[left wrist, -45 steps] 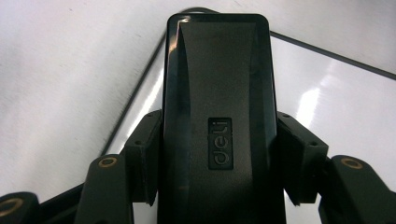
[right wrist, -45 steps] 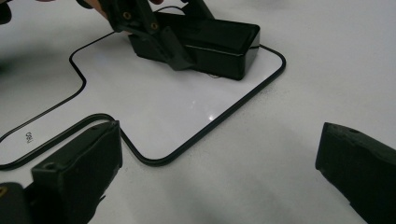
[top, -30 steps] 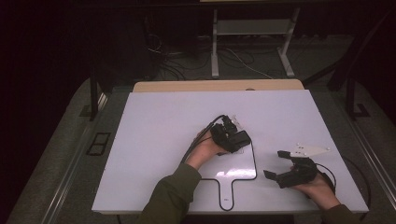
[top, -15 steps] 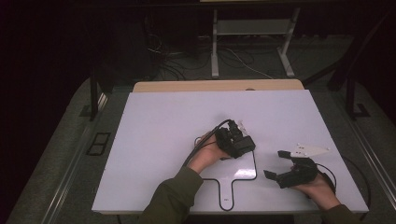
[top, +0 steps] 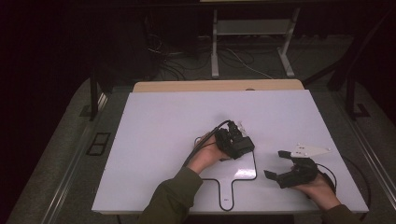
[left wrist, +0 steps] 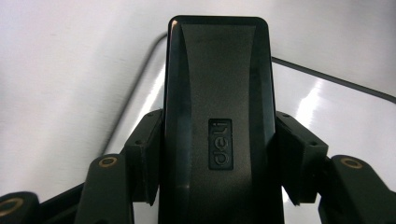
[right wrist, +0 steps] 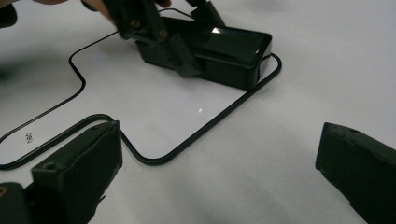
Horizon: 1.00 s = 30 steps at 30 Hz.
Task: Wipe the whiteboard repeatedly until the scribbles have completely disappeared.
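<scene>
A black oblong case marked "deli" [left wrist: 219, 116] sits between the jaws of my left gripper [left wrist: 219, 140], which is shut on its two long sides. In the high view the left gripper [top: 235, 141] and the case [top: 243, 147] are at the middle of the white table, over the upper right corner of a thin black paddle-shaped outline [top: 255, 170]. The right gripper view has the case [right wrist: 233, 49] low on or at the table surface on that corner. My right gripper [top: 277, 164] is to the right of the outline, open and empty, its jaws wide apart [right wrist: 219, 172].
The white tabletop [top: 159, 130] has free room to the left and at the back. A wooden strip [top: 217, 86] runs along its far edge. Beyond it are a metal stand [top: 215, 51] and cables on the dark floor.
My left gripper has shifted a little to the right with the black case in it. The right gripper has stayed where it was.
</scene>
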Available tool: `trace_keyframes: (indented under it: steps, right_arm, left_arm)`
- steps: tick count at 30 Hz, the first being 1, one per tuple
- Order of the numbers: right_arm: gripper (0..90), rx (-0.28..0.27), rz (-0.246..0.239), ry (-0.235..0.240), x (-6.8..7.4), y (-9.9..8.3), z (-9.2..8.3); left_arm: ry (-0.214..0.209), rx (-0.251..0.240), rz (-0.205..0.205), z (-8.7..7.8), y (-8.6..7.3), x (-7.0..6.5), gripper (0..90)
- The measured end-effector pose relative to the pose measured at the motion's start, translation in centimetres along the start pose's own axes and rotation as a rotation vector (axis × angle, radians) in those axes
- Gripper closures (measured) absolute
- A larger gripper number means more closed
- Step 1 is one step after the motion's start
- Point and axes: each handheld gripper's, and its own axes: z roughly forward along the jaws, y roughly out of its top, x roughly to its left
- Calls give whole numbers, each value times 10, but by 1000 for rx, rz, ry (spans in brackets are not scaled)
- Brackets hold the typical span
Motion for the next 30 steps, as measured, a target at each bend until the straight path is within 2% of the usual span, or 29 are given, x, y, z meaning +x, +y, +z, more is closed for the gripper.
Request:
trace_keyframes:
  steps: [3,5,6,7,11,14,17,21,24,25,27,28,30]
  right_arm:
    - [0,3,1,-2,1,0,0]
    - [0,5,3,-3,1,0,1]
    - [0,5,0,-2,1,0,1]
    - [0,4,0,-3,1,0,1]
    - [0,3,4,-3,0,0,0]
    - [0,3,6,-3,0,0,0]
    - [0,2,9,-3,-1,0,-1]
    - [0,1,6,-5,-1,0,-1]
    - [0,0,4,-5,0,0,-1]
    - [0,1,4,-5,0,0,-1]
    - [0,2,5,-4,0,0,-1]
    - [0,2,5,-3,0,0,-1]
    - [0,1,3,-2,0,0,0]
  left_arm:
    - [-4,0,-2,-1,-2,-3,399]
    - [13,5,-6,-1,-1,3,399]
    - [22,-3,-21,0,-1,7,399]
    - [33,12,-10,0,0,13,399]
    - [77,24,-40,1,3,28,399]
    - [94,20,-90,2,3,33,399]
    - [95,33,-69,2,4,37,399]
    - [97,30,-69,2,4,37,399]
    - [81,33,-78,1,2,37,398]
    - [70,40,-61,0,3,36,399]
    - [55,35,-66,1,2,31,399]
    - [48,56,-29,-1,3,31,399]
    - [35,53,-16,-1,3,27,399]
